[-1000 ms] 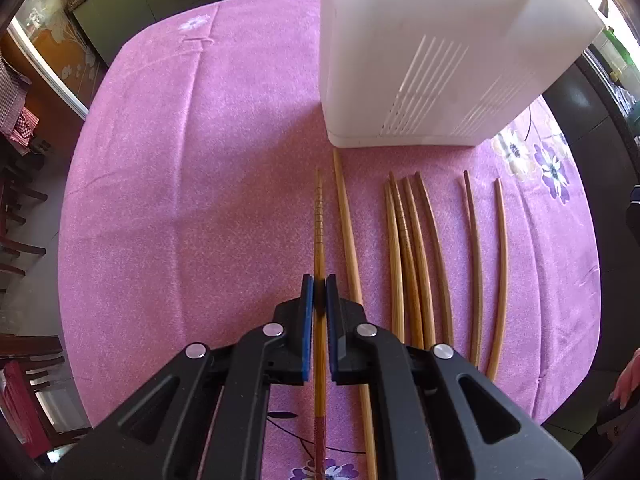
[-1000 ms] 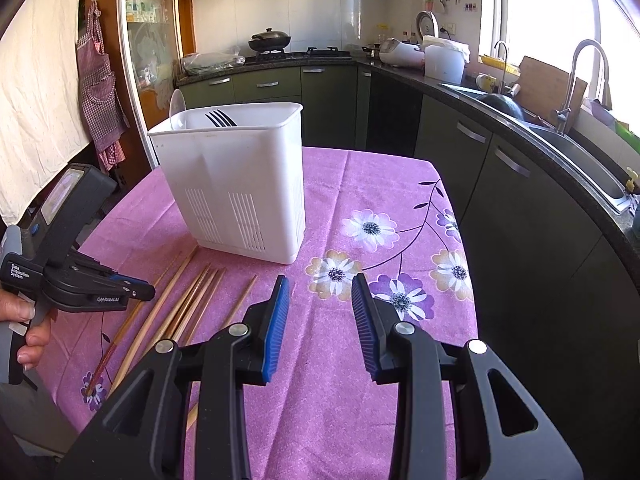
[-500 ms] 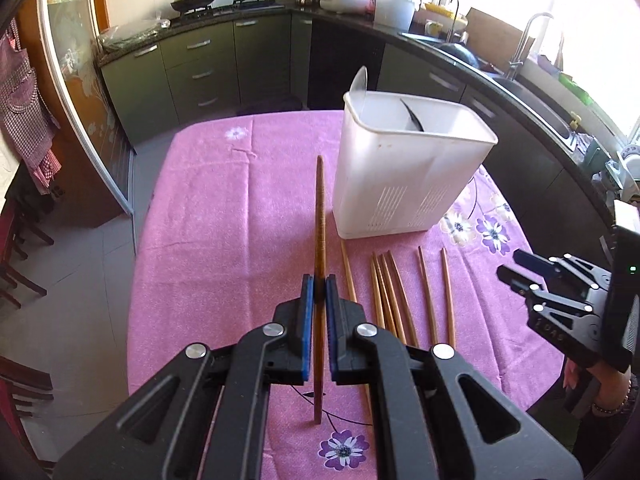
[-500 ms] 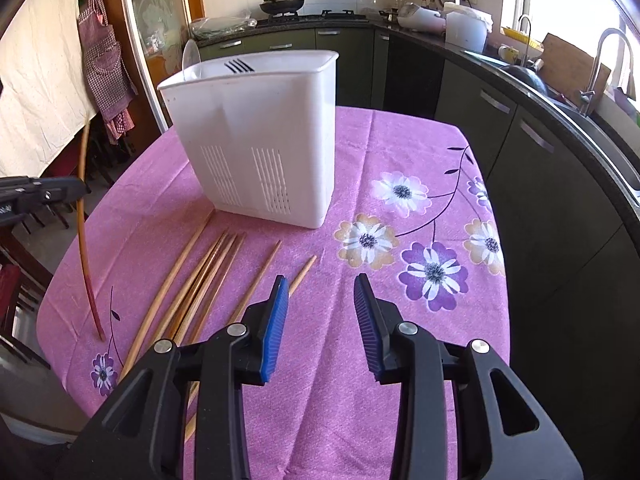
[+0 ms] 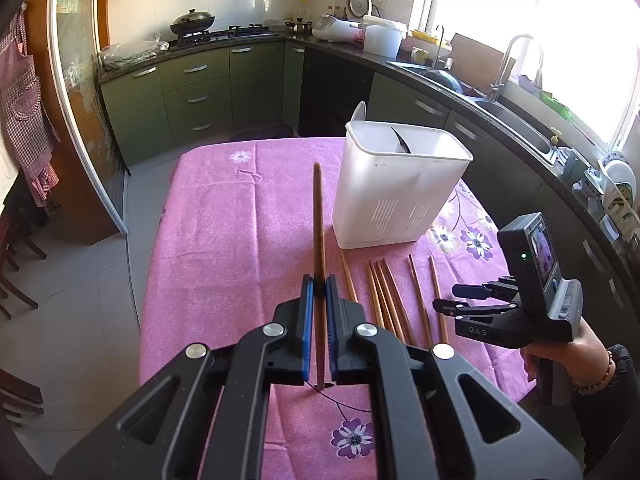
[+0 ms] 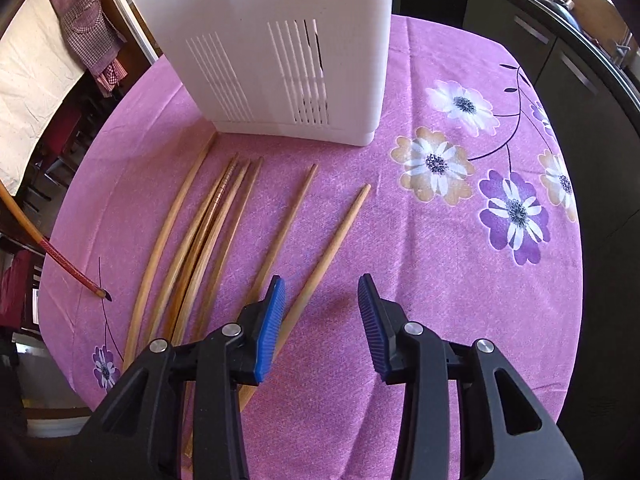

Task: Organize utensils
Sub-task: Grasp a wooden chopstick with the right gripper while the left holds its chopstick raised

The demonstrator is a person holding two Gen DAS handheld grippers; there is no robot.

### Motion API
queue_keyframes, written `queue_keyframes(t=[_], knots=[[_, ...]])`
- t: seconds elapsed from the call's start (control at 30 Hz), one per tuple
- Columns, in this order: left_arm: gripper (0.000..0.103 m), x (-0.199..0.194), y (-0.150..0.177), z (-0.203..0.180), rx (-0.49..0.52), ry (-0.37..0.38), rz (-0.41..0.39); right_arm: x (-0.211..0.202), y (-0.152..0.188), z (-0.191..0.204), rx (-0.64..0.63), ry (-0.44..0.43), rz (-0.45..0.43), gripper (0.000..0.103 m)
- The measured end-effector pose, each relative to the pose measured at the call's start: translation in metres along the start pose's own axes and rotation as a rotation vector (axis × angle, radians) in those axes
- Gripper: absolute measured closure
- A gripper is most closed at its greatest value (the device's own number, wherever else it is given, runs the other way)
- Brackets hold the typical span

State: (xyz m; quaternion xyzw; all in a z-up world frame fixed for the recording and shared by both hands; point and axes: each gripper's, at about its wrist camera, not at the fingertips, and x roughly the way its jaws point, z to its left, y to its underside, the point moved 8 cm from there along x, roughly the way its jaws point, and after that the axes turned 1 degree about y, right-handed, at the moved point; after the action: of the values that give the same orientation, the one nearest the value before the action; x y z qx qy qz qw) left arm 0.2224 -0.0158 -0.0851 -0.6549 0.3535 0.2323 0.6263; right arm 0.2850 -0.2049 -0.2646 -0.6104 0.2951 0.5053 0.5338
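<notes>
Raised since the earlier frame: one chopstick (image 5: 319, 216), clenched upright in the left hand-held gripper (image 5: 319, 292) for dropping tip-down into the white holder (image 5: 400, 196) at 1 o'clock; right hand-held gripper (image 6: 322, 296) gapes over loose chopsticks (image 6: 224, 216) on the table (image 6: 420, 272).

There are 2 grippers: the left gripper (image 5: 319, 292), with 2 blue fingers (image 5: 307, 320), and the right gripper (image 6: 321, 312), also with 2. There are 8 chopsticks in all: 1 chopstick (image 5: 318, 240) is clamped in the left gripper and lifted off the cloth, and 7 chopsticks (image 6: 224, 216) lie on the tabletop (image 6: 440, 280). 1 white holder (image 5: 396, 188) stands on the tabletop, with 1 dark utensil (image 5: 401, 142) and 1 pale utensil (image 5: 359, 112) showing at its top. 1 hand (image 5: 568, 356) shows.
</notes>
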Motion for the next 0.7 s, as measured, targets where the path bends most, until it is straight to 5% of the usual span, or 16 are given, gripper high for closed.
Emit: queue_keyframes(t=[0.17,0.47,0.7], knots=[[0.097,-0.001,0.001,-0.001,0.007,0.012,-0.003,0.006,-0.003,0.009,-0.031,0.063,0.033,0.067],[0.097,-0.003,0.003,-0.001,0.012,0.013,-0.002,0.007,-0.006,0.009,-0.019,0.016,0.062,0.092],[0.097,-0.003,0.003,-0.001,0.018,0.004,0.002,-0.037,-0.01,0.003,-0.018,-0.02,-0.081,0.096]])
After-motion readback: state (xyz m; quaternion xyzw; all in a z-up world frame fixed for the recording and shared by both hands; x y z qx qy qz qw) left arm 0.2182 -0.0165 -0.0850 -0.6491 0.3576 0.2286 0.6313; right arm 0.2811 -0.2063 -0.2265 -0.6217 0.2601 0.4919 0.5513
